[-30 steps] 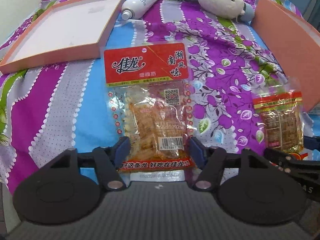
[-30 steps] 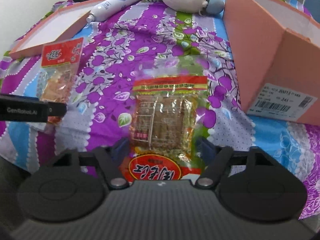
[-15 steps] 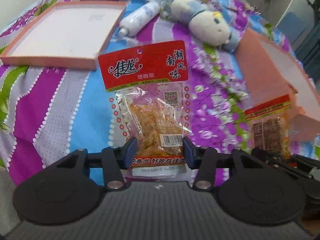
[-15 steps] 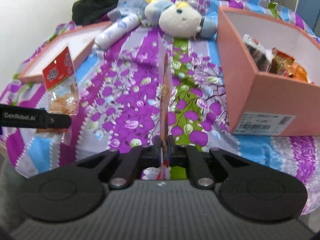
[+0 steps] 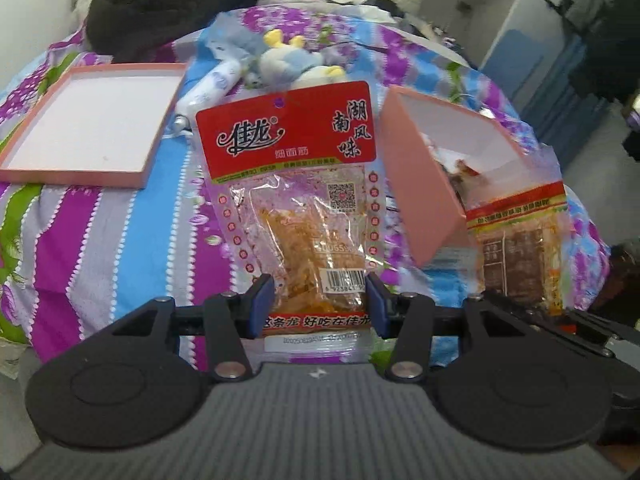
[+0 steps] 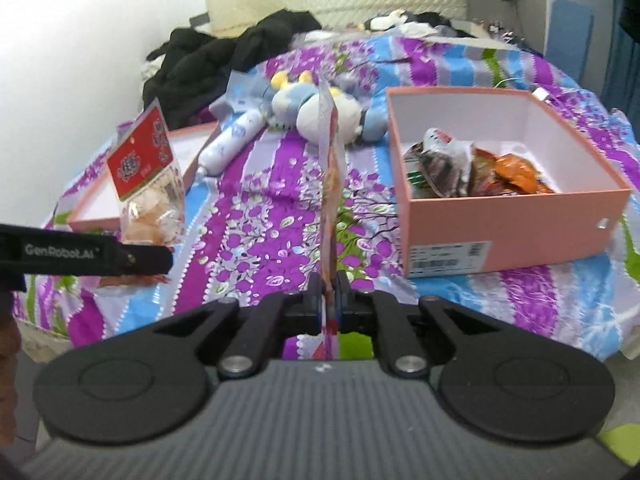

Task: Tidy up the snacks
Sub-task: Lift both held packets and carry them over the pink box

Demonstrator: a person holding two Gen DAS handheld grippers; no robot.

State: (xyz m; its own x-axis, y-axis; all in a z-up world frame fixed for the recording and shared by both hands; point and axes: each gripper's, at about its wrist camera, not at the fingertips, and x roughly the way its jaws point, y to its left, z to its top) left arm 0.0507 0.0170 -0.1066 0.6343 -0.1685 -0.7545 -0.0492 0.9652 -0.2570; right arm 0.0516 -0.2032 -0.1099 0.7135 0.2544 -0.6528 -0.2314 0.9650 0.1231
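Observation:
My left gripper (image 5: 320, 306) is shut on the bottom of a red-topped snack packet (image 5: 296, 184) with orange strips and holds it upright above the bed. It also shows in the right wrist view (image 6: 150, 176), with the left gripper (image 6: 156, 260) under it. My right gripper (image 6: 329, 300) is shut on a second snack packet (image 6: 332, 184), seen edge-on there; in the left wrist view this packet (image 5: 516, 236) has a red and yellow band. The pink box (image 6: 500, 216) to the right holds several snacks (image 6: 460, 168).
A pink box lid (image 5: 88, 124) lies on the bedspread at left. A white bottle (image 6: 232, 142) and a plush toy (image 6: 320, 114) lie behind. Black clothes (image 6: 224, 56) are piled at the bed's far end.
Both grippers have closed on their packets and lifted them off the bedspread. The right packet has turned edge-on, and the box's inside has come into view.

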